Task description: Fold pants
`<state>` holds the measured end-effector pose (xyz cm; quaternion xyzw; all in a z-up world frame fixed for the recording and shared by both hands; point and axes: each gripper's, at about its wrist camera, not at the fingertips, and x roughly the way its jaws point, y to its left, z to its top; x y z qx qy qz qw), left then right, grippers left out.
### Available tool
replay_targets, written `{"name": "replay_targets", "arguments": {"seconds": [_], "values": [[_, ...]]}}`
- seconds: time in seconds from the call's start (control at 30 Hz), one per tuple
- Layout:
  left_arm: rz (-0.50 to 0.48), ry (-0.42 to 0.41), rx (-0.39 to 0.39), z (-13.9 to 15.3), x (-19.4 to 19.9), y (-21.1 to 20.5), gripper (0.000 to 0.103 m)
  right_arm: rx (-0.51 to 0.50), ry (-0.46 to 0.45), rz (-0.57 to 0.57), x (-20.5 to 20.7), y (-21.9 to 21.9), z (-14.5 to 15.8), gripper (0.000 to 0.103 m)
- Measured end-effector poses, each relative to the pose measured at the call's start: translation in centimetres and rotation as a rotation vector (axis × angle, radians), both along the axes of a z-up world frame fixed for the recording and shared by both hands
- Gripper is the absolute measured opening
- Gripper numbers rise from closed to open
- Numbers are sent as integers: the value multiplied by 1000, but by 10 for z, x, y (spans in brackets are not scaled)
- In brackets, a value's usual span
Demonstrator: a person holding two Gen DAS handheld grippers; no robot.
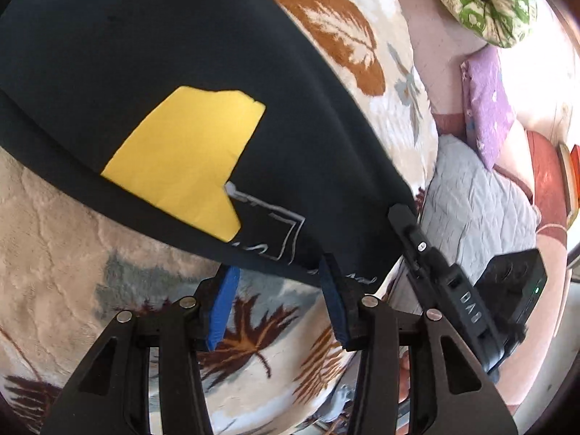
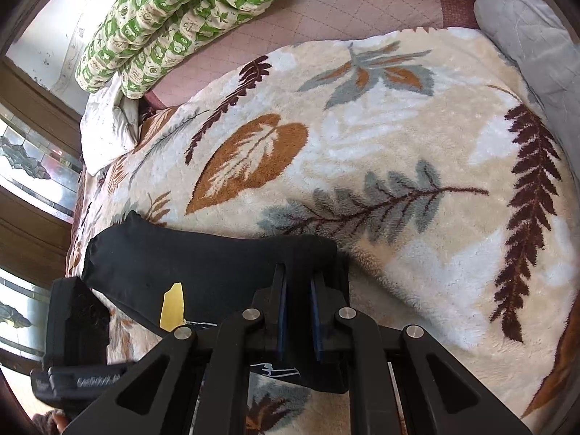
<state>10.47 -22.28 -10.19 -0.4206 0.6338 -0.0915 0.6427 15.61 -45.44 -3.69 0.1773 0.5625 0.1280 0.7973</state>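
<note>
Both grippers meet the black pants [image 1: 145,54]; left gripper [image 1: 279,272] spread wide at the hem; right gripper [image 2: 299,282] clamped on cloth

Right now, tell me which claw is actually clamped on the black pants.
The right claw: its blue pads are pinched shut on the black pants. The left claw gapes open at the hem.

Home bedroom, bed under leaf-print fleece blanket [image 2: 380,137], green patterned quilt [image 2: 181,11], purple pillow [image 1: 487,105], grey cushion [image 1: 475,210]

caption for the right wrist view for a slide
Right gripper shut on black pants above a leaf-print blanket.
</note>
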Motion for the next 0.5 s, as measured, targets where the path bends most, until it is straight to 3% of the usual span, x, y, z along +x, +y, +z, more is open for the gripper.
{"name": "replay_targets", "arguments": {"seconds": [0.13,0.2,0.3,0.37,0.43,0.5], "values": [[23,-13,14,6,12,-6,41,-1,-4,7,0,0,1,11],[31,17,33,-1,18,-9,26,0,-4,9,0,0,1,13],[45,22,30,-1,15,-6,26,-21,20,-3,2,-3,-3,20],[41,22,25,0,12,-9,26,33,33,-22,2,-14,-5,21],[42,40,9,-2,9,-13,26,83,41,-66,3,-27,-7,36],[35,31,25,-1,12,-21,26,120,70,-98,5,-37,-14,40]]}}
